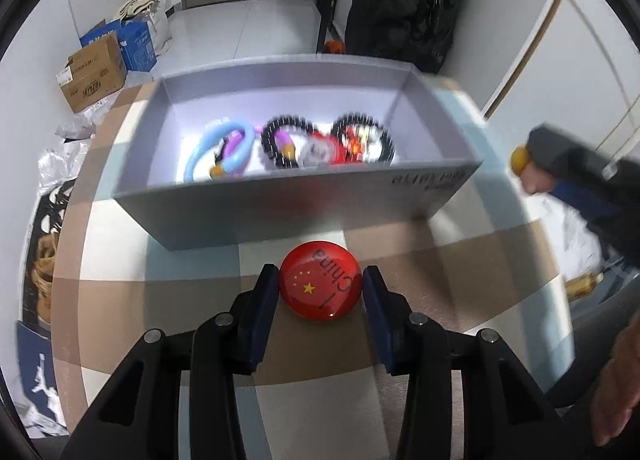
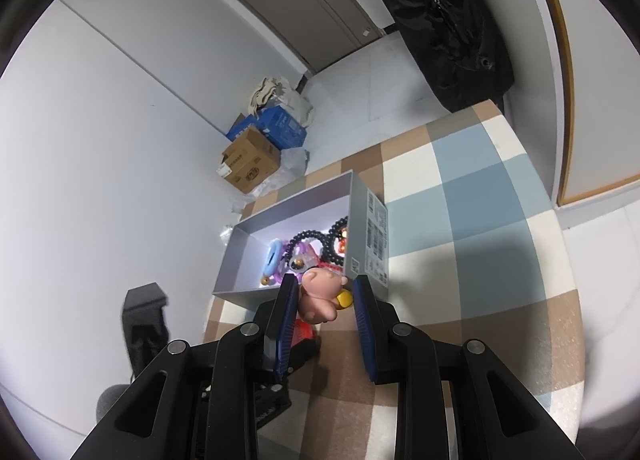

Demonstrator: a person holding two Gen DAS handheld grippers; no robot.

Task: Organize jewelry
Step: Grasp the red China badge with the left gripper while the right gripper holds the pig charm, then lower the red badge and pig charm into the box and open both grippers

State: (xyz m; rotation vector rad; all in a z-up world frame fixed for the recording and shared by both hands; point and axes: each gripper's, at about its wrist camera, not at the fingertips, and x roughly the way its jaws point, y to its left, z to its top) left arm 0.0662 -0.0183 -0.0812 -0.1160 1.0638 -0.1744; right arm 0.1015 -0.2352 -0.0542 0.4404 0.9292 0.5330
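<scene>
Jaws: your left gripper (image 1: 320, 292) brackets the red badge (image 1: 320, 286) on the checked worktop (image 1: 480, 252), contact unclear; right gripper (image 2: 326, 302) pinches pink figurine (image 2: 320, 296) near grey box (image 1: 280, 203) of bracelets (image 1: 288, 135).

round glossy badge (image 1: 320, 287): red, yellow stars
my finger pads (image 1: 262, 314): dark blue
open cardboard box (image 1: 280, 195): grey
checked tablecloth (image 2: 480, 195): tan, blue, cream
little plastic figure (image 2: 320, 294): pink, yellow

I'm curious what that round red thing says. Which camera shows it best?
The left wrist view: the red badge sits large and sharp between the left fingers, stars and "China" readable. The right wrist view shows only a red sliver behind a finger.
</scene>
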